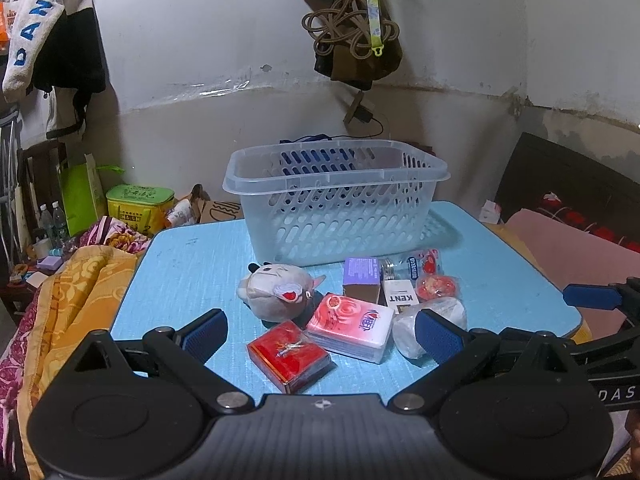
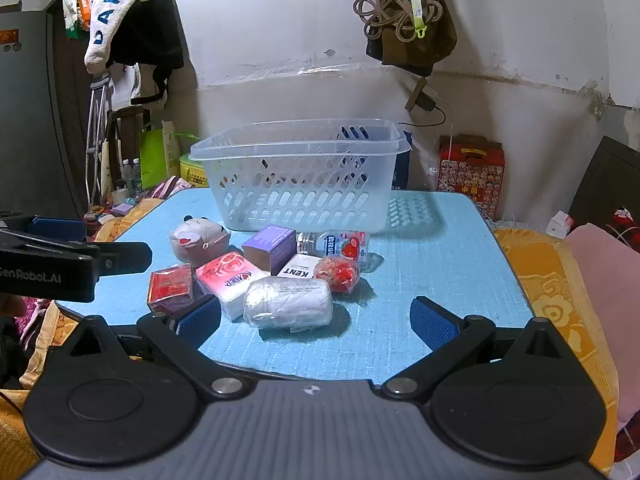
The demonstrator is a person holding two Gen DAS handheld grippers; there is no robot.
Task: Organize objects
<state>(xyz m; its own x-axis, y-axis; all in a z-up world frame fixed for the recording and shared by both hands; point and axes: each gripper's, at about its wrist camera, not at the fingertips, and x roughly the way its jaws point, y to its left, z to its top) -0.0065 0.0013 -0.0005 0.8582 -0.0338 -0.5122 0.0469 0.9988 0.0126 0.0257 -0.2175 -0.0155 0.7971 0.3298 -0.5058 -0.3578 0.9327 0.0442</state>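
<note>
Red-labelled bottle point(image 2: 340, 245) half hidden behind boxes

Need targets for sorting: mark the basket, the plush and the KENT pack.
basket point(image 1: 256, 176): left wrist view, front rim.
plush point(image 1: 272, 292): left wrist view, its body.
KENT pack point(image 2: 301, 269): right wrist view, printed top.

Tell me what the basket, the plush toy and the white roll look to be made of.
Basket: translucent moulded plastic, semi-glossy; the slotted walls let the things behind show through.
Plush toy: soft grey-white fabric, matte and fuzzy, with stitched face details.
White roll: probably paper or cloth under clear plastic film; the wrinkled wrap glints, so the contents stay uncertain.
</note>
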